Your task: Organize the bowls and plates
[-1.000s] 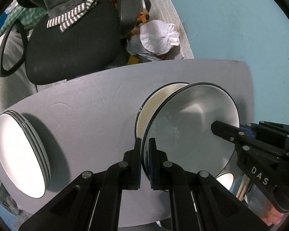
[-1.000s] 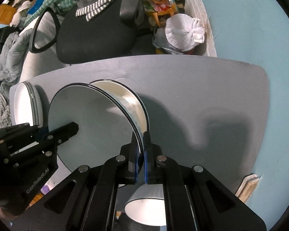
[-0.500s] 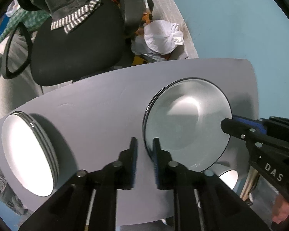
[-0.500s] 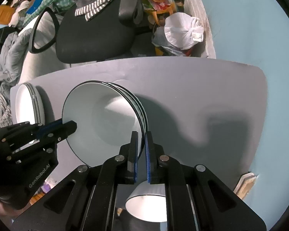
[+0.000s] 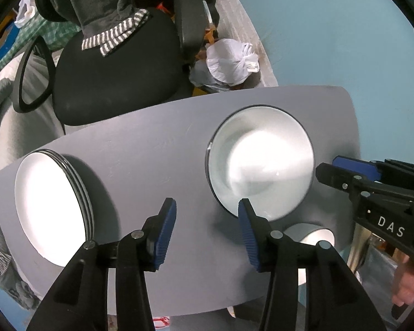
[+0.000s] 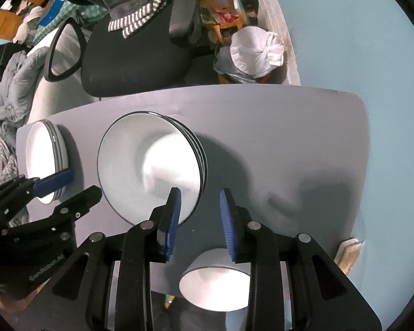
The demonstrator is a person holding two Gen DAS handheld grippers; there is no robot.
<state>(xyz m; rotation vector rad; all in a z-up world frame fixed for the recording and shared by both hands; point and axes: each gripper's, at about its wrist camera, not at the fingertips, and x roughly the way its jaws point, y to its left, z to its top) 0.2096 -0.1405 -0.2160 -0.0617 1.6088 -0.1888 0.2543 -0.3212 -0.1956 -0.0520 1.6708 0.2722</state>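
Observation:
A stack of white deep plates with dark rims (image 5: pixel 259 162) (image 6: pixel 151 165) rests on the grey table (image 5: pixel 151 149) (image 6: pixel 289 138). A second stack of white plates (image 5: pixel 49 209) (image 6: pixel 44 154) sits at the table's left end. A small white bowl (image 5: pixel 312 234) (image 6: pixel 215 281) stands at the near edge. My left gripper (image 5: pixel 207 220) is open and empty, just before the deep stack. My right gripper (image 6: pixel 198 212) is open and empty at that stack's near right rim. It also shows in the left wrist view (image 5: pixel 345 173).
A black office chair (image 5: pixel 110 82) (image 6: pixel 135 55) with a grey garment stands behind the table. A tied white bag (image 5: pixel 231 63) (image 6: pixel 256 52) lies on the floor by the blue wall. The table's right half (image 6: pixel 303 151) is bare.
Both grippers held one deep plate by its rim, lowered it onto the stack, then opened and let go. The plate now lies flat on the stack.

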